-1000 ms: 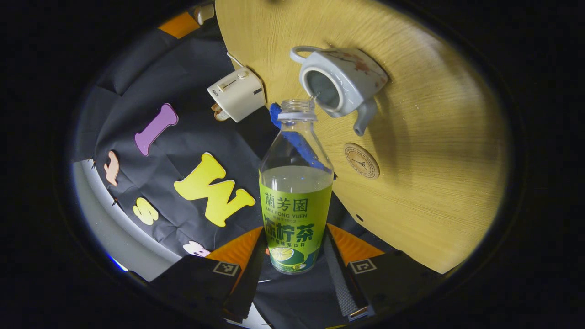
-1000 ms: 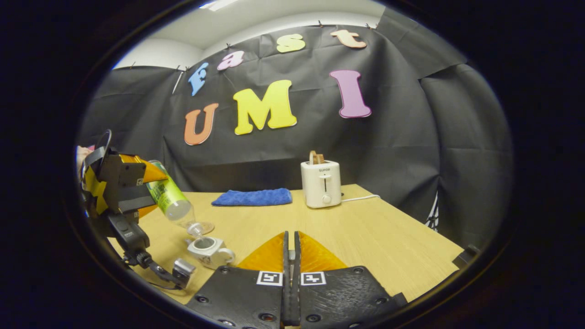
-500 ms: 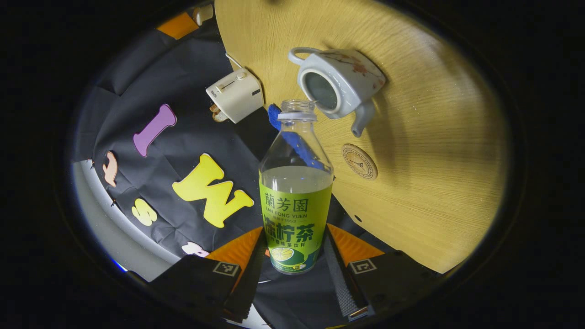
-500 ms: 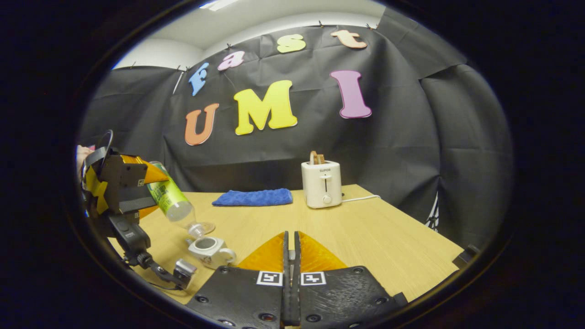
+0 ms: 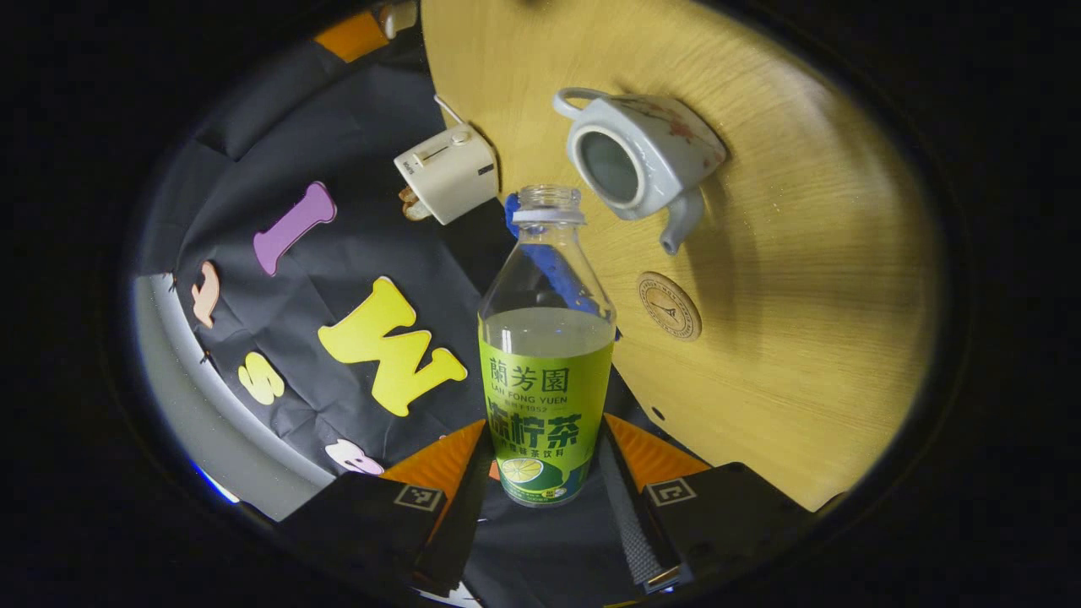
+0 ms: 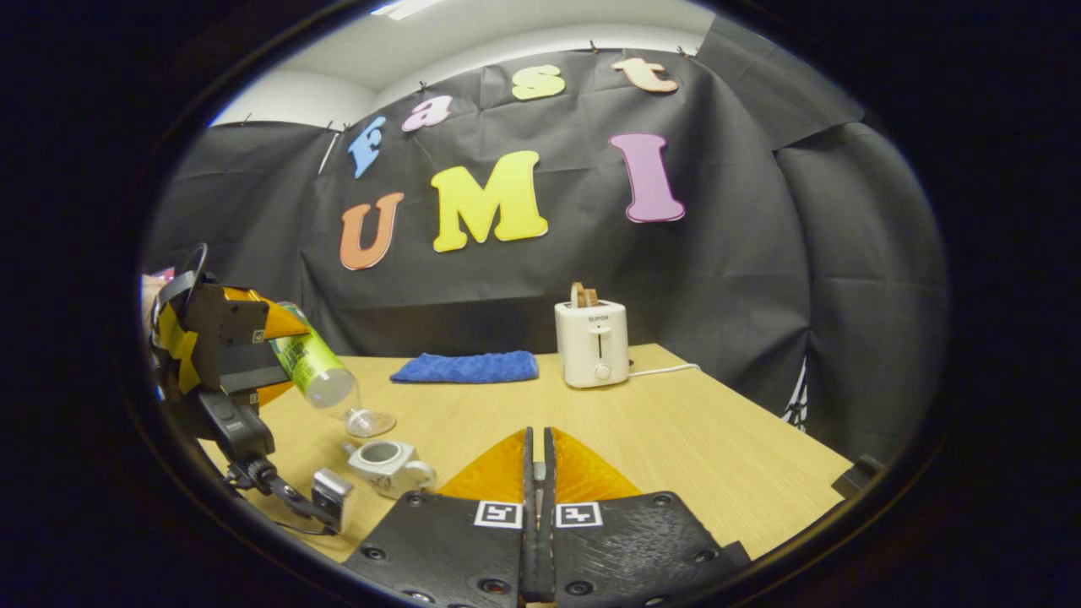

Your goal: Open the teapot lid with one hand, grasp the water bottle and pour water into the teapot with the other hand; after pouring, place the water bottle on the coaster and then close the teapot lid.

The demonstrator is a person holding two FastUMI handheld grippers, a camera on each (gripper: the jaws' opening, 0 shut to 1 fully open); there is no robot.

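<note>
In the left gripper view, my left gripper (image 5: 545, 452) is shut on a green-labelled water bottle (image 5: 547, 371) with no cap, about half full. The bottle points toward the white teapot (image 5: 646, 156), which stands with no lid on and its opening facing me. The bottle mouth is a little to the left of that opening. A round coaster (image 5: 669, 306) lies beside the spout. The right gripper view has the tilted bottle (image 6: 317, 369) up above the teapot (image 6: 384, 463), with the coaster (image 6: 372, 420) behind. My right gripper (image 6: 538, 435) hovers over the table, fingers pressed together.
A white toaster (image 6: 594, 342) with toast in it stands at the back of the wooden table (image 6: 692, 439), its cord trailing right. A folded blue cloth (image 6: 464, 367) lies left of it. The table's right edge runs near the black wall.
The bottle mouth has drawn back from the teapot opening and the thin trickle of water has stopped. The right gripper has barely moved.
</note>
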